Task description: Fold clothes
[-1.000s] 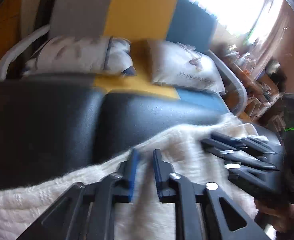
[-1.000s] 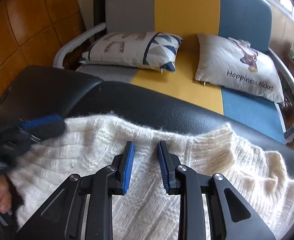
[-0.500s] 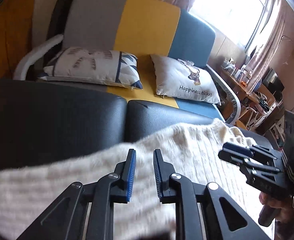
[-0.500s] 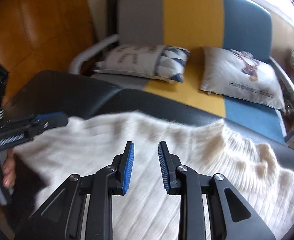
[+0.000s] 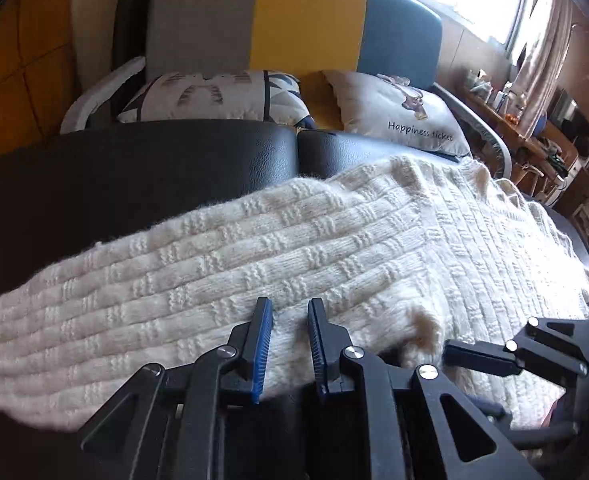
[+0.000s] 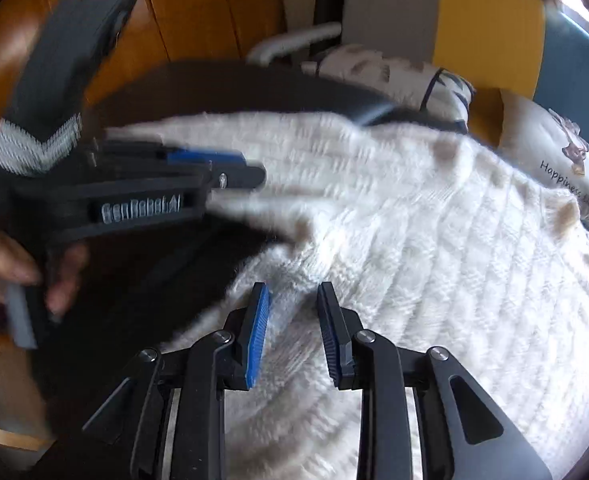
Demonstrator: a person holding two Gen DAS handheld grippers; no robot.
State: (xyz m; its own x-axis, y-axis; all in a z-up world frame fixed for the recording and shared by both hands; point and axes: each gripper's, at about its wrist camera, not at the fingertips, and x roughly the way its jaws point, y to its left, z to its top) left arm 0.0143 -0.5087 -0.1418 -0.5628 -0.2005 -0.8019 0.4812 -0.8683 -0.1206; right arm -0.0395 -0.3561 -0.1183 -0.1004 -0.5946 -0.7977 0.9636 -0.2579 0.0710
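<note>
Left gripper [image 5: 288, 308] jaws slightly apart, nothing clamped, right gripper [image 6: 293, 294] jaws opening with nothing pinched between them, both poised over cream knitted sweater [image 5: 334, 248], sweater spread on black padded surface [image 5: 134, 168], cushioned sofa [image 5: 306, 20] behind.

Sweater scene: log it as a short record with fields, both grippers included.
garment: cream knit sweater, spread out
surface: black padded top
left gripper: over the sweater's near edge, fingers apart, nothing pinched
right gripper: opening, over the sweater's near edge, nothing pinched
behind: sofa with two pillows, one printed "Happiness ticket"
right wrist view: blurred
</note>
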